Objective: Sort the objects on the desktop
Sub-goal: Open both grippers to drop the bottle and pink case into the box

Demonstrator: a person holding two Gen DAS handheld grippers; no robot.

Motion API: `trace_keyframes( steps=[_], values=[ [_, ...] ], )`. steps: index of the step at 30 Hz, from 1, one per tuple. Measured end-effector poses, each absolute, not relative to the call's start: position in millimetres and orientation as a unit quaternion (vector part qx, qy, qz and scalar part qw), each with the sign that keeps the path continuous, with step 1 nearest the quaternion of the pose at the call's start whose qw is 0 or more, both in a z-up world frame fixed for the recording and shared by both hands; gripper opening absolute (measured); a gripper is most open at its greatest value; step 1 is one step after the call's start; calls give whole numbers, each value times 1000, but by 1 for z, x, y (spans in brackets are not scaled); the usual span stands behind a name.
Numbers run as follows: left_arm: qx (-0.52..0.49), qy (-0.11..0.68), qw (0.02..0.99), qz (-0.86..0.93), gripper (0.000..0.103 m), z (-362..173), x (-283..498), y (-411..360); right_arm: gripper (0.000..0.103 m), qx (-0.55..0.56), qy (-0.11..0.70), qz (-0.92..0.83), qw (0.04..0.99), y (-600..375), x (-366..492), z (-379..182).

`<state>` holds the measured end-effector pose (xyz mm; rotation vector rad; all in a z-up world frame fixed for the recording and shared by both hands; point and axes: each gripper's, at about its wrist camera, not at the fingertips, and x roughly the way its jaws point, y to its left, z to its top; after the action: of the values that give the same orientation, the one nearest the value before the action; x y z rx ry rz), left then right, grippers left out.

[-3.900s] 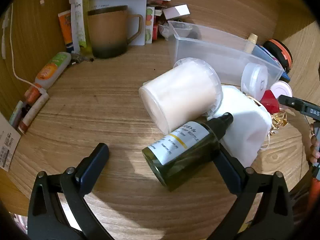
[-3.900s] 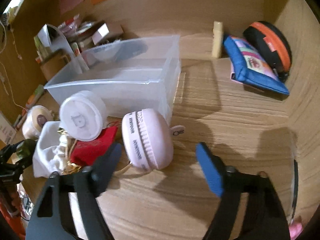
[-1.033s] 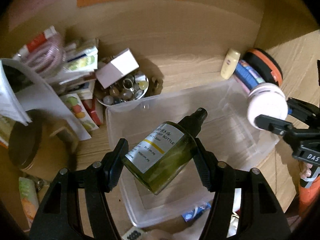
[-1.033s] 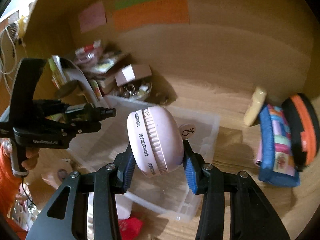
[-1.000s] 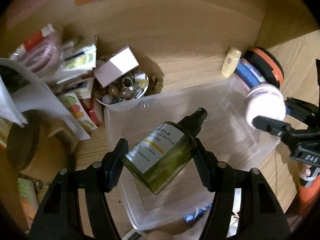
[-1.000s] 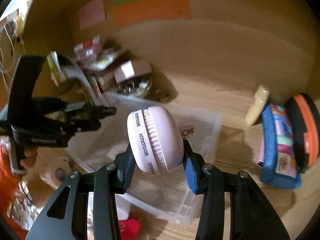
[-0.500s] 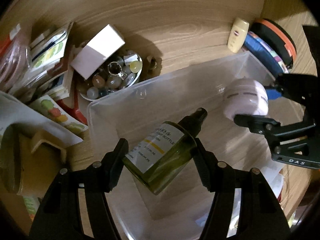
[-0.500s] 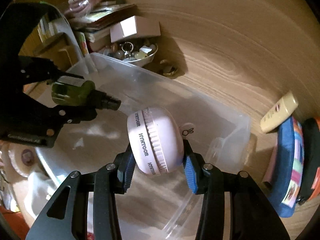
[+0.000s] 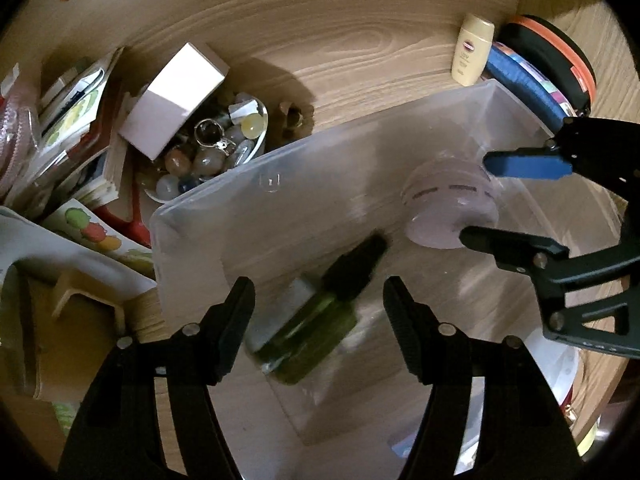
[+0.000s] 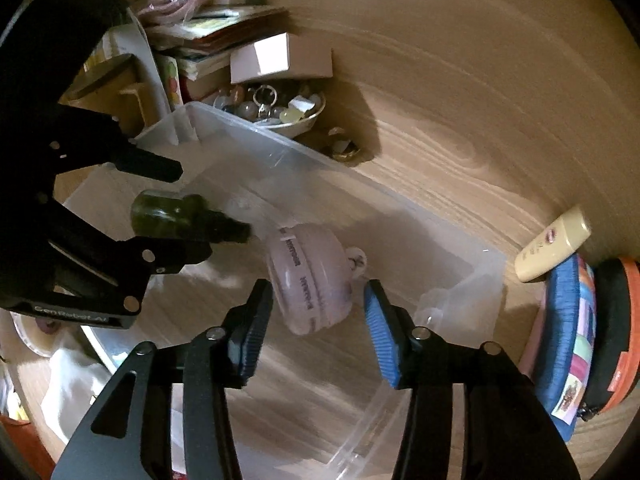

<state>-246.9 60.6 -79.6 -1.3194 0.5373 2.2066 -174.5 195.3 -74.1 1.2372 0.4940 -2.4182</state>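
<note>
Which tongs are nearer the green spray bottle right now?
Left. The left tongs stand open on either side of the green spray bottle over the clear bin; the right tongs flank the pink case beside it.

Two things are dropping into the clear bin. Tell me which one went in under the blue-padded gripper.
The pink round case, below the right gripper with its blue pad. The green spray bottle sits under the all-black left gripper instead.

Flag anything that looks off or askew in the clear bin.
Both claws are open over the clear bin. The green bottle and pink case are blurred and tilted, apparently dropping in rather than set down. Nothing looks spilled.
</note>
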Motion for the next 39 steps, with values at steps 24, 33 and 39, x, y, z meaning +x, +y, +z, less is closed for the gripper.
trace_keyframes(
  steps=[24,33,39],
  values=[
    [-390,145,234,879,95,15,-163,-8,84,318,166,-921,152,200,-68,35],
    [-342,134,212,906,99,35,-108,-42,87,284,140,-935,158,195,-20,53],
    [-336,118,211,910,100,29,-85,-61,94,267,115,-943,163,196,3,51]
  ],
)
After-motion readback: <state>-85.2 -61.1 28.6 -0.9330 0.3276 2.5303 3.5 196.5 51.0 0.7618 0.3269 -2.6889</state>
